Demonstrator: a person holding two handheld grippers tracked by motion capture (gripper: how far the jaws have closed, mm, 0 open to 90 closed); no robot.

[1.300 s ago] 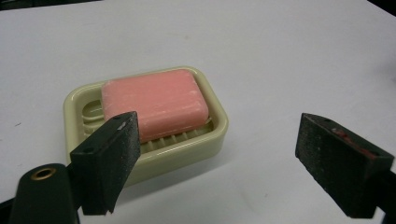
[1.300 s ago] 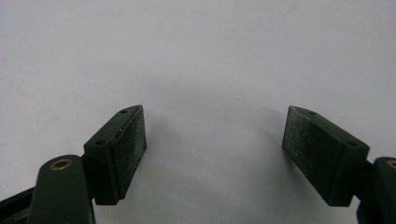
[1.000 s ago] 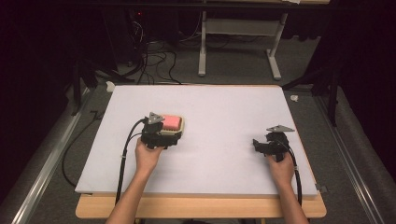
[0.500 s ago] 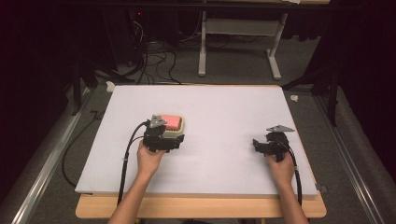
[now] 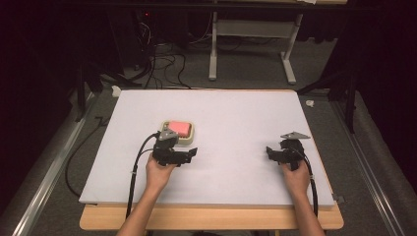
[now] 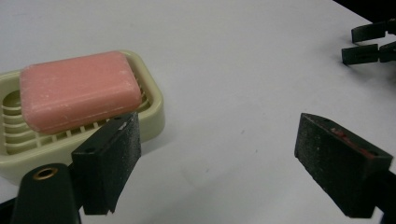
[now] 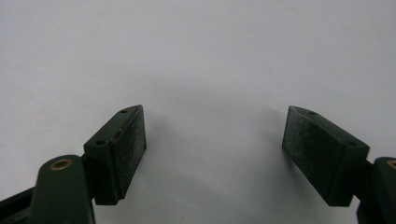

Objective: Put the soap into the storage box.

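Left claw [image 6: 217, 161] spread wide, gripping nothing, low over white bench [image 5: 236, 113]. Just beyond its left jaw: pink soap bar [image 6: 79, 91] lying in cream soap dish [image 6: 152, 112], long axis crosswise to the jaws. Right claw [image 5: 275, 153] also gaping, empty, well apart, far less handy.

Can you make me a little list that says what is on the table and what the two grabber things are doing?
soap: pink bar lying in the dish
soap dish: cream, slotted, on the white table
left gripper: open, holding nothing, just beside the dish
right gripper: open, holding nothing, over bare table
hands: left hand and right hand each hold a gripper
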